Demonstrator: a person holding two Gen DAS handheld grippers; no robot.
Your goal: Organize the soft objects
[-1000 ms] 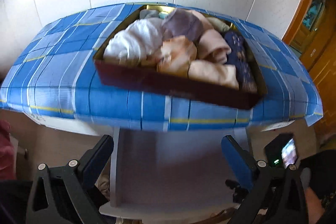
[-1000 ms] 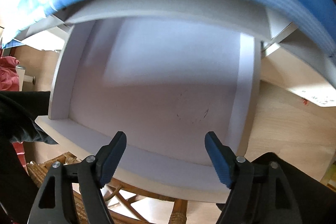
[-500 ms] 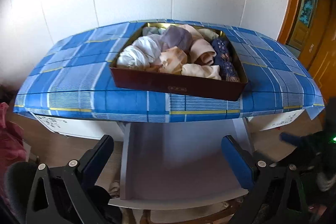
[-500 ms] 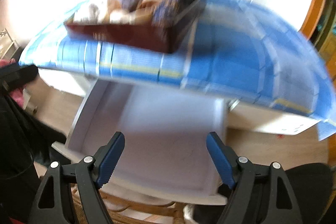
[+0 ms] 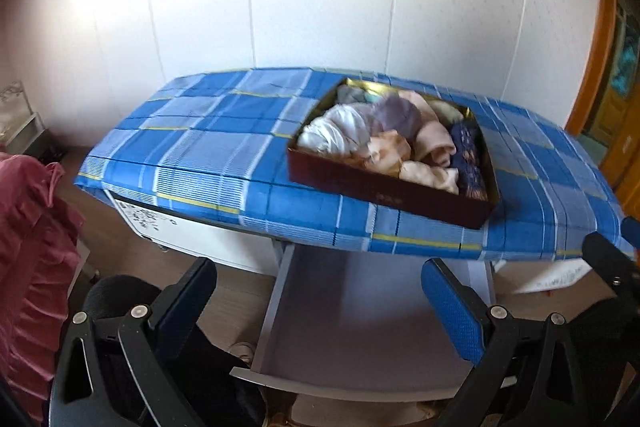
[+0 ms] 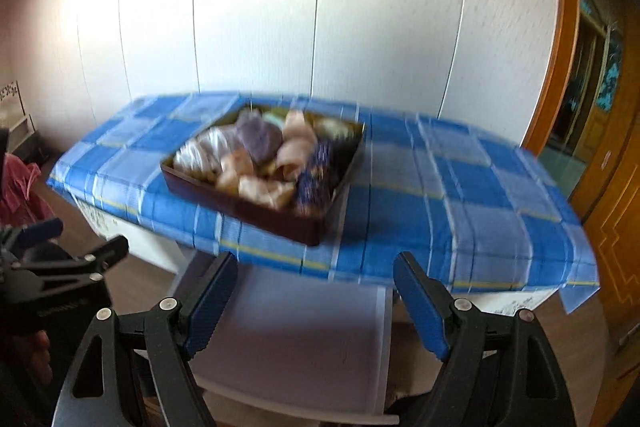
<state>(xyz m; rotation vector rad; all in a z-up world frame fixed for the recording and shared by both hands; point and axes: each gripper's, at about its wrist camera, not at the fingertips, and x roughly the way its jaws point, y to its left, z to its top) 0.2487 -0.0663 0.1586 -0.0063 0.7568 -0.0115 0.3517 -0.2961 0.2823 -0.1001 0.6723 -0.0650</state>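
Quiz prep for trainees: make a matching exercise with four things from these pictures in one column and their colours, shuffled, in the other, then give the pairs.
Things:
1. tablecloth
2. box holding the rolled cloths
3. pulled-out drawer under the table
4. ruffled fabric at the left edge

Colours:
A. pale grey
B. pink-red
C. blue plaid with yellow lines
D. dark maroon outside

Pairs: 1-C, 2-D, 3-A, 4-B
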